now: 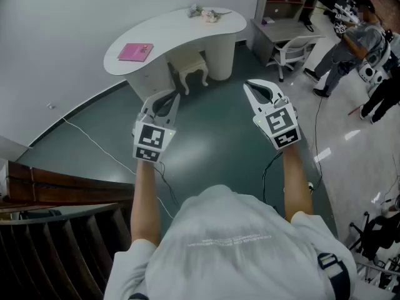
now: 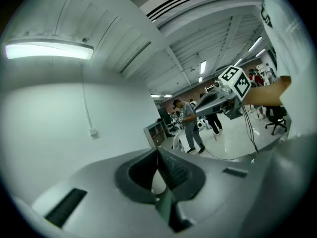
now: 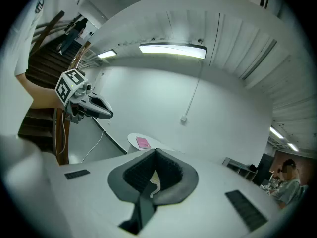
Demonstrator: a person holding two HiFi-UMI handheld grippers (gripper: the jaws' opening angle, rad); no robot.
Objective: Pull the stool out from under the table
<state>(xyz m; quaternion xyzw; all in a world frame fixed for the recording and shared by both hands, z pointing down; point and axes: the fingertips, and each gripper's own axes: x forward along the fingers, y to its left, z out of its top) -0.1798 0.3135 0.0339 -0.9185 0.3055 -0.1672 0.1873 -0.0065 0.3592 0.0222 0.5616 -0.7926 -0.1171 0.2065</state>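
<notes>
Seen from above, a person holds two grippers out over a dark green floor (image 1: 212, 149). The left gripper (image 1: 169, 102) and the right gripper (image 1: 251, 88) each have their jaws pressed together, with nothing between them. Ahead stands one curved white table (image 1: 187, 33) with one pink book (image 1: 135, 52) on top. One pale stool (image 1: 189, 69) sits tucked under the table's near edge, well apart from both grippers. One white office chair (image 1: 292, 50) stands further right.

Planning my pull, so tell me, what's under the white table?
A cream stool with curved legs stands under the white table, left of its rounded pedestal. The tabletop covers the back of its seat; anything behind the stool is hidden.
</notes>
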